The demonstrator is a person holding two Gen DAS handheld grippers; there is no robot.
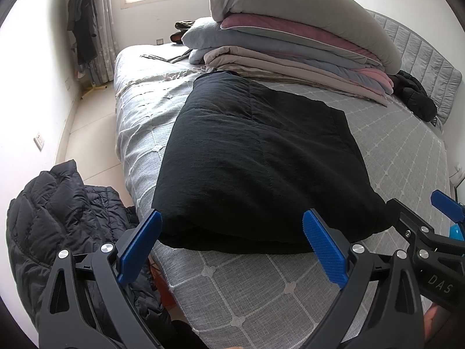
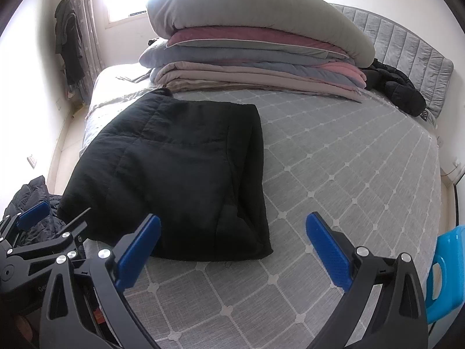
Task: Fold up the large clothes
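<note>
Left wrist view showed the black quilted garment (image 1: 255, 168) folded on the bed (image 1: 261, 296). We held left gripper (image 1: 232, 250) and right gripper (image 2: 232, 250) spread, empty. We judged it soft, bulky; grasp the near edge.

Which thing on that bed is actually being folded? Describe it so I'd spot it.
Start at the grey checked bed. Nearest its foot lies the black quilted garment, folded into a flat rectangle. Unlike the pastel stack of bedding behind, it is dark and lies alone.
</note>
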